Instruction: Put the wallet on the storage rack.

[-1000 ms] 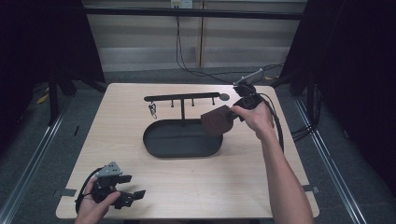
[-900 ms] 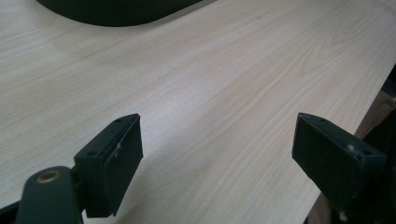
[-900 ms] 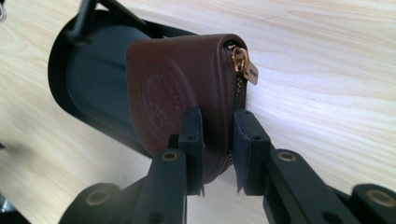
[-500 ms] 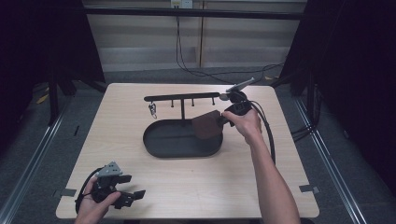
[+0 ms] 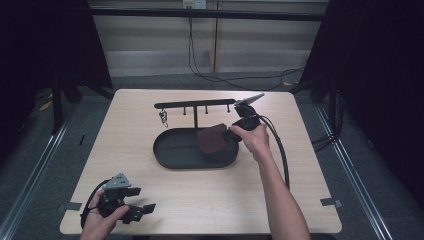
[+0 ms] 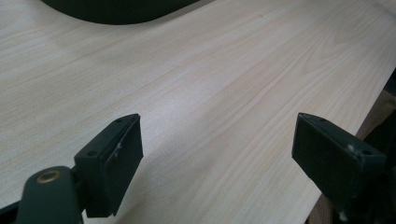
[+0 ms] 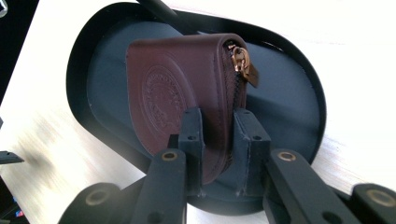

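A dark brown leather zip pouch [image 7: 187,88] with an embossed round mark and a brass zipper pull is pinched at its edge by my right gripper [image 7: 218,140], which is shut on it. In the high view the pouch [image 5: 212,140] hangs low over the right half of the black oval tray [image 5: 172,150], and the right gripper [image 5: 239,129] sits just right of it. My left gripper [image 5: 142,212] rests near the table's front left corner, held in a hand. Its jaws stand wide apart over bare wood [image 6: 219,116], nothing between them.
A black rack with several pegs [image 5: 195,106] stands behind the tray, and a small key ring [image 5: 163,119] hangs at its left end. The right gripper's cable [image 5: 280,150] trails along the forearm. The light wooden table [image 5: 300,175] has dark floor around it.
My right gripper has carried the pouch down and to the left, from beside the rack's right end to low over the tray. The left gripper has stayed put.
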### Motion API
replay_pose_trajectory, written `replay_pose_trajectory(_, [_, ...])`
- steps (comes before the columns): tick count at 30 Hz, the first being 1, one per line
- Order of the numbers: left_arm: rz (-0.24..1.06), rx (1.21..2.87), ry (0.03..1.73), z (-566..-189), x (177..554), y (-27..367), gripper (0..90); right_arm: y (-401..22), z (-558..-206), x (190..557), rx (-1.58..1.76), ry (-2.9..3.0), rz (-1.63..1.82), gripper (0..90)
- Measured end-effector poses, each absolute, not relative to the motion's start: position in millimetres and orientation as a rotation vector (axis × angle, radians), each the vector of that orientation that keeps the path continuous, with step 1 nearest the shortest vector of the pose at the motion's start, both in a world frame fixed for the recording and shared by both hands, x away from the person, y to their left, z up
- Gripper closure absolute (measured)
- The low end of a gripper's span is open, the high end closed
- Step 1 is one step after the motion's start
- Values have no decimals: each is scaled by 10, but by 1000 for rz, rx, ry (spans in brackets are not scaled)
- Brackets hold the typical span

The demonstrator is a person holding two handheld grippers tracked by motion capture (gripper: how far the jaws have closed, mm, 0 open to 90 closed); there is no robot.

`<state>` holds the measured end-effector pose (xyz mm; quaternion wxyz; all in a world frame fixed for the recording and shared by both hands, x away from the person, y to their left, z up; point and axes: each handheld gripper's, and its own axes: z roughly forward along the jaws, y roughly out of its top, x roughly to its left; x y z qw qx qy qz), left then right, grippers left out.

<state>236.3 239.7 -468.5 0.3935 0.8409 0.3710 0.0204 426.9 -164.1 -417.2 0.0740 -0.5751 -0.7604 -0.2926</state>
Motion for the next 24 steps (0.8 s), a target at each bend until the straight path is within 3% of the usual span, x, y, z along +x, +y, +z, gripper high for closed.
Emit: replay_pose_trajectory(24, [38,2137,949,-4695,2371,2396,163,-1693,-4526,4241,-1781,-2201,-895,741])
